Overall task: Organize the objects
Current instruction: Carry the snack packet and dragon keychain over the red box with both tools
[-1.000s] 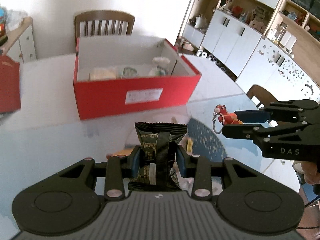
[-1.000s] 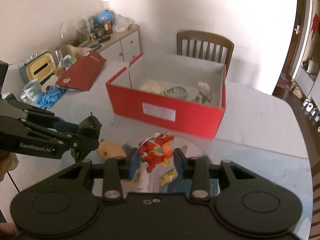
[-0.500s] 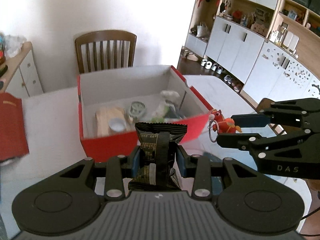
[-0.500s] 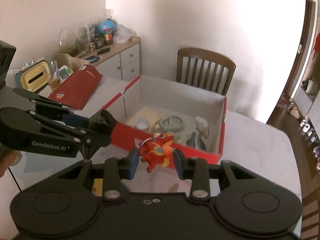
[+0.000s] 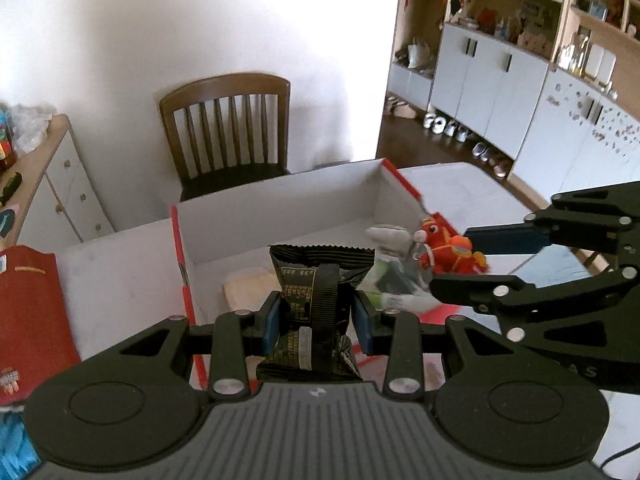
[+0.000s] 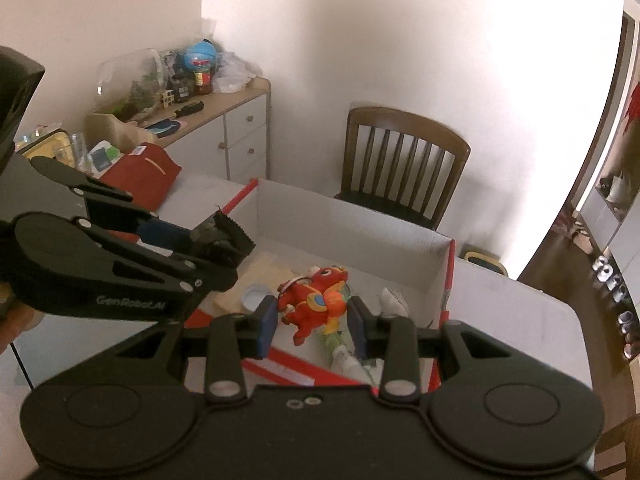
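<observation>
My left gripper [image 5: 318, 316] is shut on a black snack packet [image 5: 318, 280] and holds it above the near-left part of the open red box [image 5: 182, 256]. My right gripper [image 6: 312, 322] is shut on a red dragon toy [image 6: 314, 300] and holds it over the box [image 6: 450, 276], above its near right part. The left gripper with the packet [image 6: 224, 240] shows at the left of the right wrist view. The right gripper with the toy [image 5: 448, 254] shows at the right of the left wrist view. Inside the box lie a beige pad [image 6: 272, 266], a small white cap [image 6: 253, 295] and a white tube [image 6: 348, 360].
A wooden chair [image 5: 228, 128] stands behind the table's far edge. A red box lid [image 5: 30, 320] lies on the table to the left. A sideboard [image 6: 208, 120] with clutter stands at the far left. White cabinets [image 5: 500, 80] line the right wall.
Both grippers have moved forward and up, from in front of the box to above it, each with its object still held.
</observation>
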Motion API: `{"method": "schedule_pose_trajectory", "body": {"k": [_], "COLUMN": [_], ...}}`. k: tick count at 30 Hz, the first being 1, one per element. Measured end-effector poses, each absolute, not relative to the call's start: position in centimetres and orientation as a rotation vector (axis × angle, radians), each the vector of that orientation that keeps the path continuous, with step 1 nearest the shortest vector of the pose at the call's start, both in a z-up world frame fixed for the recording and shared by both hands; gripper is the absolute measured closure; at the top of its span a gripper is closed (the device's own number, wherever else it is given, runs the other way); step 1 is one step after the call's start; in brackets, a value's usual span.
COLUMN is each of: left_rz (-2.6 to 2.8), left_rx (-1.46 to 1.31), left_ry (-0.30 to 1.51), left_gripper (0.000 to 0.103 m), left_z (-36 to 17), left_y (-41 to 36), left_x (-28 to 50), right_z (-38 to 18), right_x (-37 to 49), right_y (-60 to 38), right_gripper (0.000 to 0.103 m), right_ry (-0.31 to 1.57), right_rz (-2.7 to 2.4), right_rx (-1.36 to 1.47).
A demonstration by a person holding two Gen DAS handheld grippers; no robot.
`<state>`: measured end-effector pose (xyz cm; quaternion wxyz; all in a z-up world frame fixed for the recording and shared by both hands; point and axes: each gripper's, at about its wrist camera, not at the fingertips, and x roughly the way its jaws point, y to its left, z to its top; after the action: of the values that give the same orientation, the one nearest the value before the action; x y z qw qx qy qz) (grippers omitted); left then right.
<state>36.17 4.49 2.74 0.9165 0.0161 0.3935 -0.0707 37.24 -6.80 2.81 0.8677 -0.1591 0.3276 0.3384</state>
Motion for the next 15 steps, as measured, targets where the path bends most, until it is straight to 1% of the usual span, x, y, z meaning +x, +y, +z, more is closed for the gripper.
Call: {"method": "schedule_pose_trajectory", "body": {"k": [9,15], "left_rz": [-0.097,-0.07], "left_rx": [0.028,0.022], "left_ry": [0.873,0.923], "left_gripper": [0.067,0.067], "left_z": [1.2,-0.8], "left_y": [6.0,6.5], "left_x": [41.8,44.4], "right_z": [0.6,-1.4], "right_x": [41.3,42.9], "right_y": [-5.8,-5.0], "right_gripper": [0.066,0.066], "right_ry": [0.746,0.797], "right_rz": [0.665,0.656], "right_rx": [-0.32,-0.332]}}
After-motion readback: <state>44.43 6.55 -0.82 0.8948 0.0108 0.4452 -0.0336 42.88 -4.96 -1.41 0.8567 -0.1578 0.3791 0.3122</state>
